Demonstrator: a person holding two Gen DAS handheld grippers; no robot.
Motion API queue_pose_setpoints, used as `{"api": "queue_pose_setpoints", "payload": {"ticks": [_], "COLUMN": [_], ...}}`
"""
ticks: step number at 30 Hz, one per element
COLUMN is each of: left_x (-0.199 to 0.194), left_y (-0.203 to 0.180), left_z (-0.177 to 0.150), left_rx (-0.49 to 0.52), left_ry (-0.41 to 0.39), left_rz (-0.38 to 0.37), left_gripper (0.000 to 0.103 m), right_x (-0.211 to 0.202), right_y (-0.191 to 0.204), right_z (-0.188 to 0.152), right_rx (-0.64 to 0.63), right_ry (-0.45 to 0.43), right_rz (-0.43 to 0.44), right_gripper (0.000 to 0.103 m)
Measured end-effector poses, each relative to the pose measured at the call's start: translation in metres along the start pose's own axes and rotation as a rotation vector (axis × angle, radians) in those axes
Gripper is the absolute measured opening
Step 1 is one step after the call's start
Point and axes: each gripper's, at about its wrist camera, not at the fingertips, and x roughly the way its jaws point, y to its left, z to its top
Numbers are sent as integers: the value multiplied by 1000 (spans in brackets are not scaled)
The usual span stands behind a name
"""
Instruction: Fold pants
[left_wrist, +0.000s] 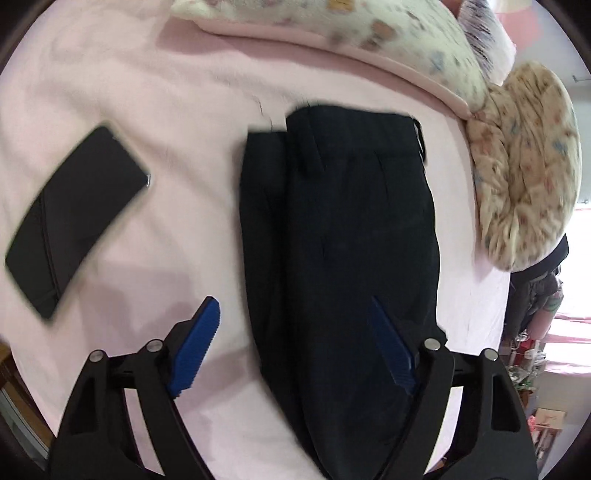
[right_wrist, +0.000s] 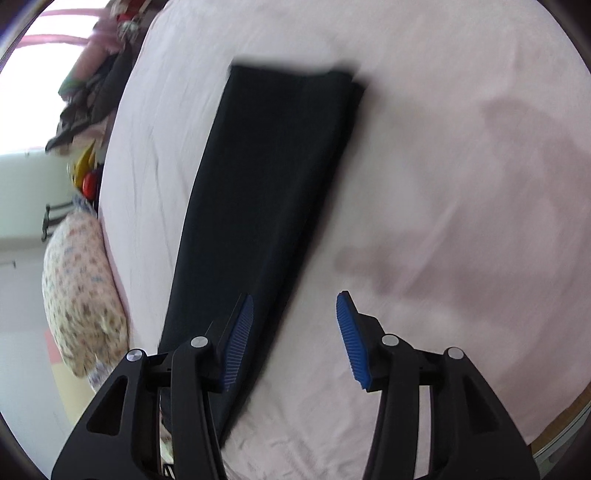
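Looking through the left wrist camera:
Pants: black pants (left_wrist: 343, 221) lie flat on the pink bedsheet (left_wrist: 177, 110), folded lengthwise with one leg over the other, waistband at the far end.
Left gripper: the left gripper (left_wrist: 295, 347) hangs above the near part of the pants, jaws spread wide, nothing between them. One blue pad (left_wrist: 195, 350) is over bare sheet, the other is over the dark cloth.
Phone: a black phone (left_wrist: 74, 218) lies on the sheet, well apart from the pants on their left.
Bedding: a floral pillow (left_wrist: 524, 162) sits just beside the waistband end; a floral quilt (left_wrist: 332, 22) runs along the far edge.

Right wrist camera:
Pants: the same pants (right_wrist: 266, 192) stretch away as a long dark strip, leg hems at the far end.
Right gripper: the right gripper (right_wrist: 295, 339) hovers over the strip's right edge, jaws wide apart and gripping nothing.
Sheet: pink bedsheet (right_wrist: 461, 184) to the right, blurred.
Pillow: floral pillow (right_wrist: 77, 295) at the left edge of the bed.
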Motion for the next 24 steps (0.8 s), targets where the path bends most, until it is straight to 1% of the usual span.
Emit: {"api": "queue_pose_setpoints", "payload": {"ticks": [2,3,4,6,7,8,9,11,14,17,20,21,22,24], "left_x": [4,7,9,8,6,6,7,15,25,34,42,44,47,46], "left_y": [4,4,5,6,8,8,7,4,6,4,-1,-4,-8,-9], "left_z": [23,25,30,31,34,35,38,43,51,57,59,60,61,61], "left_rx": [46,62,70,58,50,45,46,71,68,62,89,107,117,121], "left_ry": [55,72,93,110,121,132,145,177,197,216,254,265,272,273], "left_rz": [-4,-4,-30,-108,-177,-229,-257,-226,-204,-227,-235,-222,-216,-232], "left_gripper": [83,83,83,83,83,83,83,83,83,83,82,82,82,81], "right_x": [10,14,18,27,29,32,35,37,38,41,43,44,46,51], "right_y": [14,20,27,43,46,52,57,62,68,74,76,77,79,84], "right_z": [-17,-23,-29,-43,-47,-53,-60,-71,-84,-95,-103,-105,-108,-115], "right_rx": [-24,-34,-46,-82,-95,-113,-128,-147,-172,-188,-186,-183,-181,-181], "right_ry": [23,34,43,67,74,83,91,105,117,119,119,120,120,122], "right_rz": [3,4,5,5,4,-2,-6,-12,-20,-33,-47,-48,-50,-59], "right_gripper": [49,49,49,49,49,49,49,49,49,49,49,49,49,49]}}
